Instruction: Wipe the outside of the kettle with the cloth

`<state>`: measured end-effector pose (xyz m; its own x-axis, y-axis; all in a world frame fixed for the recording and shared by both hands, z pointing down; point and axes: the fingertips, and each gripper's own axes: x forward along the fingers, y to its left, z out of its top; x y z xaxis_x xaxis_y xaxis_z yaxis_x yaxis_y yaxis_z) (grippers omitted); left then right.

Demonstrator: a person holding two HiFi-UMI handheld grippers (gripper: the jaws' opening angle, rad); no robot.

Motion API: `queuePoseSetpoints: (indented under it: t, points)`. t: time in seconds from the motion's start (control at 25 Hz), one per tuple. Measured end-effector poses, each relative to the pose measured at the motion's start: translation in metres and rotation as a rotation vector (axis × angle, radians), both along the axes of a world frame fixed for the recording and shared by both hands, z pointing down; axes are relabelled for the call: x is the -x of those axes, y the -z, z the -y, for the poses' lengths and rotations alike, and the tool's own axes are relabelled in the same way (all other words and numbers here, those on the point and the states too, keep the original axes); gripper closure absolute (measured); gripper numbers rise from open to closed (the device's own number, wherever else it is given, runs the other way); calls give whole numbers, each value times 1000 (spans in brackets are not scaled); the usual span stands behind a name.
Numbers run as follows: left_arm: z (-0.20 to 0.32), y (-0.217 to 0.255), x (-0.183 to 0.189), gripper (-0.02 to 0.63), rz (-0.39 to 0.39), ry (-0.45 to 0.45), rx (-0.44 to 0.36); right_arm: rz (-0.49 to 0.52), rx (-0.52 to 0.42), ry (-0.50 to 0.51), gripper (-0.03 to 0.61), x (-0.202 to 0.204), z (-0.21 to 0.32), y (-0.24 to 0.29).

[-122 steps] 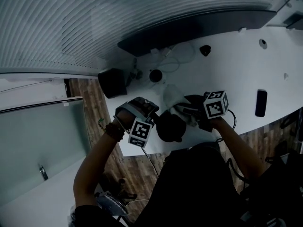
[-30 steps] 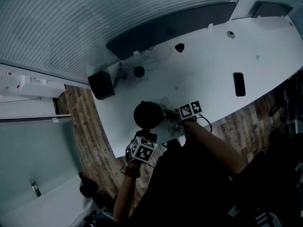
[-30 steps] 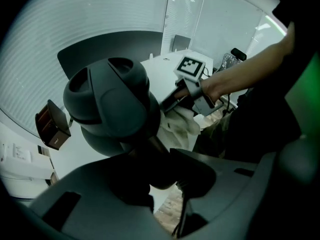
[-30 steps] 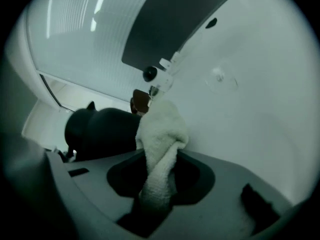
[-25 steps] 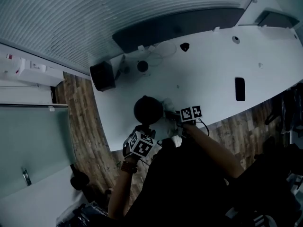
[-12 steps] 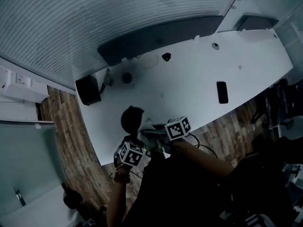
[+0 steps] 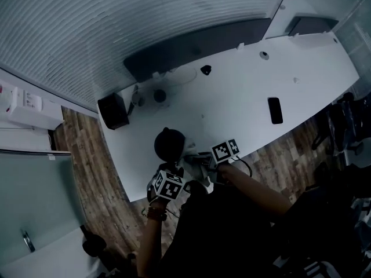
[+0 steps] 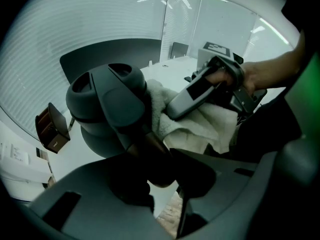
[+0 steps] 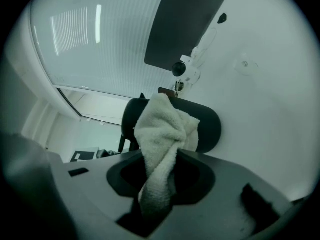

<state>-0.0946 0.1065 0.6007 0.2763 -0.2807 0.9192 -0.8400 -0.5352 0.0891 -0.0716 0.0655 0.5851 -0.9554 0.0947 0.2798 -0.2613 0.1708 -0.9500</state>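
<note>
So starting at the far left of the white table [image 7: 243,91] there's a black box [image 7: 113,111], well apart from the action and not in anyone's way. Next over is the kettle [image 8: 100,104], dark and rounded, close to the table's near edge, right in front of the person. I honestly can't tell if its base sits flat or is tipped a bit. The left gripper [image 8: 159,170] comes down steeply on it from the near side with its jaws spread wide around the handle [image 8: 131,126] and closed on it. My read is that's purely to pin the kettle so it doesn't slide or spin while the other side gets rubbed. Just right of the handle is the cloth [image 9: 160,129], a pale fluffy towel, bunched up and apparently resting against the kettle's side. The right gripper [image 9: 159,191] has its jaws clamped on the lower part of that bunch, so a fat wad sticks out front. Makes sense, since the soft bit meets the kettle and not the hard jaws. Way off right lies a phone [image 7: 275,110], out of reach of the wiping. I'd guess wiping is mid-way, nowhere near all round.
</note>
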Motion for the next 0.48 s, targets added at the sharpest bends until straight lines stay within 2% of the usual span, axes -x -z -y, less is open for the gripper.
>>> queuePoseSetpoints:
  t: [0.16,0.32,0.4,0.48]
  points:
    - [-1,-1,0,494,-1,3,-6,-152,71,-34,465,-11,0,-65]
    - [1,-2,2,494,1,11,-4,-300,123,-20,465,-13,5,-123]
    - [2,-1,2,494,0,11,-5,-340,111,-14,465,-15,7,-131]
    - [0,-1,1,494,-9,14,-5,-319,104,-15,465,-18,3,-121]
